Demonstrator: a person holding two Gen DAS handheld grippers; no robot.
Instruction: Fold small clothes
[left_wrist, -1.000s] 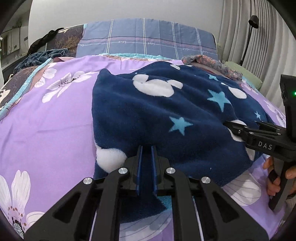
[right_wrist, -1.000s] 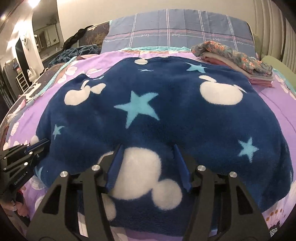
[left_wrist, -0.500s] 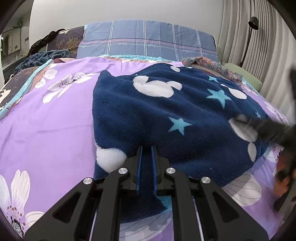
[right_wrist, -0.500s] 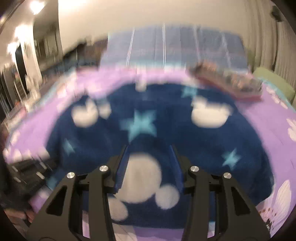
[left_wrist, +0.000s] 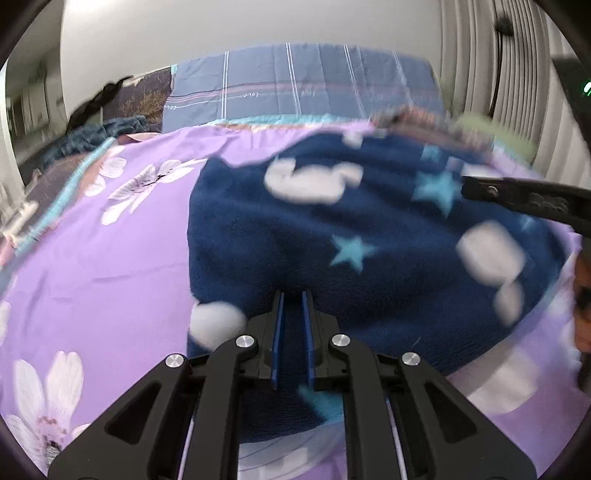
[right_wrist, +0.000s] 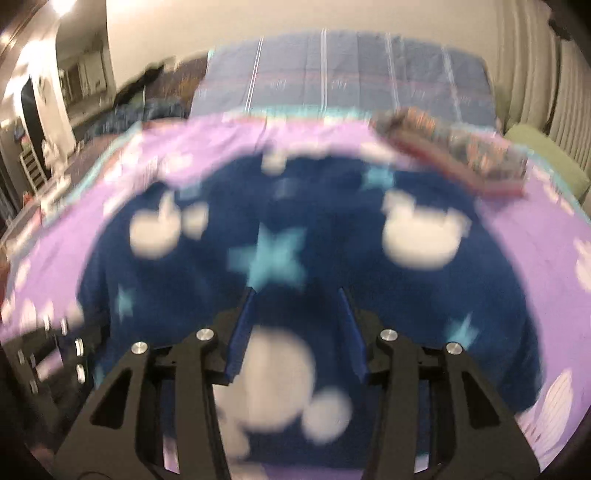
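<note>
So the left gripper (left_wrist: 292, 334) had its jaws pinched nearly together on the near hem of the navy fleece garment (left_wrist: 332, 236), with a fold of the fleece caught between the blue pads. The right gripper (right_wrist: 295, 328) was a different story: jaws spread wide, nothing between them, hovering just above the fleece over one of the white mouse-head prints. That view was pretty smeared, so I wouldn't swear it wasn't brushing the pile.

Taking the garment as the landmark: it lay spread out flat on the purple floral bedsheet (left_wrist: 110, 266), covering most of the middle of the bed. Beyond its far right corner sat a small stack of folded floral clothes (right_wrist: 454, 155), touching or nearly touching the fleece edge, I couldn't tell which. Further back behind it was the blue plaid bedding (left_wrist: 295, 85) against the wall. In the left view you could see the right gripper's body sticking in over the garment's right side.

My read is that no fold had been made yet. If I were doing it, I'd bring the open gripper down onto the near hem at the same line as the left one, clamp a decent bite of fleece (it's thick and springy, a thin pinch will slip), then lift both corners together and carry them evenly toward the far edge. Keep them level or the fold goes crooked, and stop short of that stack.
</note>
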